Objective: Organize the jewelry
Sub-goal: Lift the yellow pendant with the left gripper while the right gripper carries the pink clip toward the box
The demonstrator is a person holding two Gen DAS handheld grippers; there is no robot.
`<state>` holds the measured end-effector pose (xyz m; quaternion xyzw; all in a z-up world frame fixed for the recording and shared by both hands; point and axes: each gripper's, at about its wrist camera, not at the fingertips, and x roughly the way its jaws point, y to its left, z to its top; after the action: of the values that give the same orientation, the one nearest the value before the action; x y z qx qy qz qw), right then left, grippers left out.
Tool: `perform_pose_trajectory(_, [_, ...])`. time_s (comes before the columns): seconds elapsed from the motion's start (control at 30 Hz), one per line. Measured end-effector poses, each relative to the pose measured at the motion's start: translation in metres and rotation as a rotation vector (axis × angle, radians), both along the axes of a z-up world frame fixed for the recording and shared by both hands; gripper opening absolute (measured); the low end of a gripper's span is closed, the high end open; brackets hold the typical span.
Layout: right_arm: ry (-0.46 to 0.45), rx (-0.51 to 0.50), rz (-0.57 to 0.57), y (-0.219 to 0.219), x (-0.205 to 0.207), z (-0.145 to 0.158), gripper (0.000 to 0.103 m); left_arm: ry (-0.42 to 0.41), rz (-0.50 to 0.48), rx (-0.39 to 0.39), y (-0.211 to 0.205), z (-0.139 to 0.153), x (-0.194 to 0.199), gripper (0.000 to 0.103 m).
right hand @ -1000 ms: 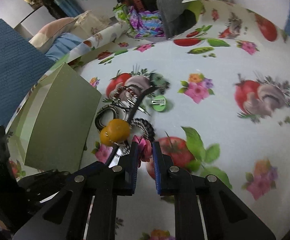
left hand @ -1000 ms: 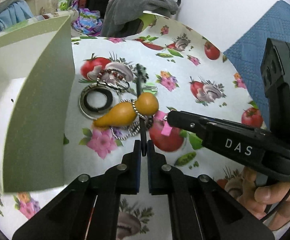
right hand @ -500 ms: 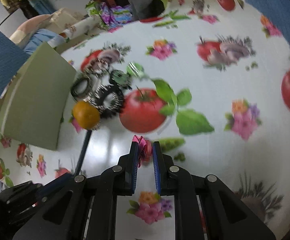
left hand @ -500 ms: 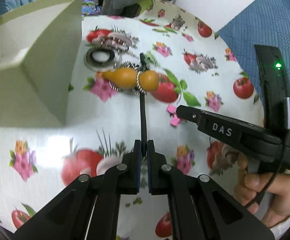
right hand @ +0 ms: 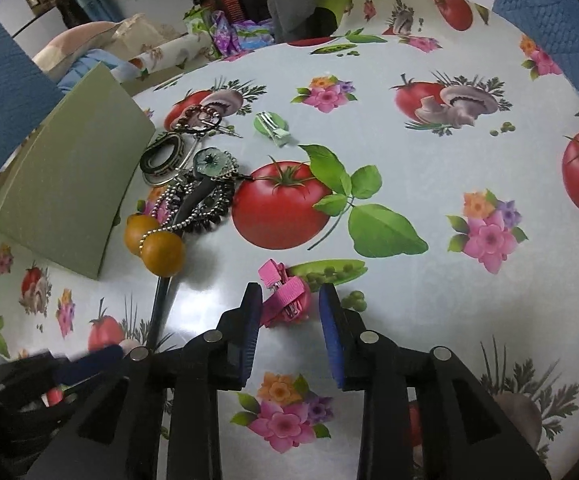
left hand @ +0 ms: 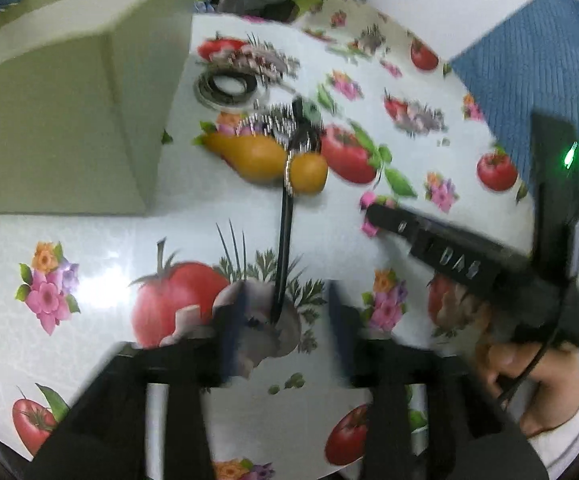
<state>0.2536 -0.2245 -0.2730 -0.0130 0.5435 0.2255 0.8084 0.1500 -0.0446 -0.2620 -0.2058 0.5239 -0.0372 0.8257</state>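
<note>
the left gripper (left hand: 285,320) was opening, its jaws apart round the black cord's (left hand: 283,240) tip, pads off it. the right gripper (right hand: 289,320) was opening too, the pink hair clip (right hand: 285,292) loose between its jaws. both pieces looked just released mid-table (right hand: 429,152). next move probably: regrip 1 and carry it to the green box (right hand: 69,192) at the table's left edge.

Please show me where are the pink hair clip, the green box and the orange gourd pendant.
pink hair clip (right hand: 285,300): right wrist view, on its ribbon-covered body.
green box (right hand: 65,196): right wrist view, on its flat side wall.
orange gourd pendant (left hand: 255,156): left wrist view, on its larger bulb.
</note>
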Motion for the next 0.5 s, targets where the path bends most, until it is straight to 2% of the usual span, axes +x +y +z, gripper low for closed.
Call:
perform_pose_trajectory(0.07, [-0.009, -0.002, 0.013, 0.001, 0.0, 0.0, 0.026, -0.043, 0.034, -0.028, 0.003, 0.007, 0.002, 0.05])
perform_pose_trajectory(0.1, [-0.013, -0.014, 0.02, 0.002, 0.0, -0.001, 0.022, -0.056, 0.057, -0.04, 0.004, 0.009, 0.005, 0.05])
perform_pose_trajectory(0.23, [-0.027, -0.028, 0.043, 0.004, -0.001, -0.002, 0.019, -0.101, 0.152, -0.079, 0.009, 0.013, 0.015, 0.05])
perform_pose_trajectory(0.43, [-0.023, -0.011, 0.017, -0.004, 0.004, 0.0, 0.018, -0.092, 0.388, -0.144, 0.022, 0.006, 0.027, 0.05])
perform_pose_trajectory(0.5, [-0.027, -0.016, 0.014, -0.006, 0.004, 0.001, 0.017, -0.084, 0.432, -0.146, 0.025, 0.004, 0.03, 0.05])
